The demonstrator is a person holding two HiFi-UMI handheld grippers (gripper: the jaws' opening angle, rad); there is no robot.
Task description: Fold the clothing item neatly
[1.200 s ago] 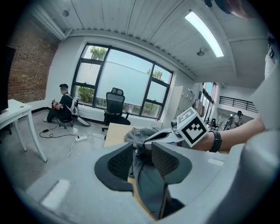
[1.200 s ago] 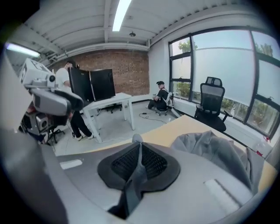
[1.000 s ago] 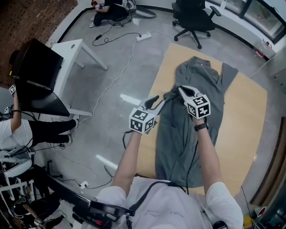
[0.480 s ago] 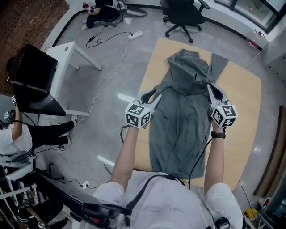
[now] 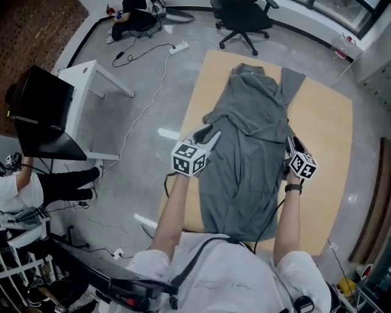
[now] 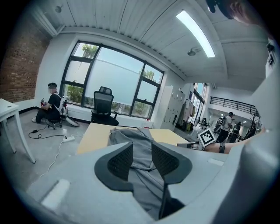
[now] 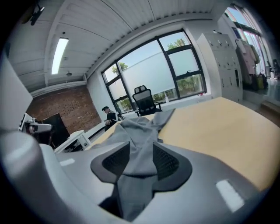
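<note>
On the pale wooden table (image 5: 330,122), the grey garment (image 5: 250,153) is lying lengthwise. Its long axis is running from the edge nearest the person toward the office chair (image 5: 241,15), with the sleeved end far and one sleeve (image 5: 292,82) angling off to the far right. The left gripper (image 5: 206,136) is sitting at the garment's left edge, jaws standing apart, with cloth passing unpinched between the pads (image 6: 121,161). The right gripper (image 5: 293,145) is at the right edge; its jaws have just been opening, and cloth is draping loosely between them. Only the head view is taking in the garment's whole outline. The gripper views are adding the ceiling's light strip (image 6: 194,33).
</note>
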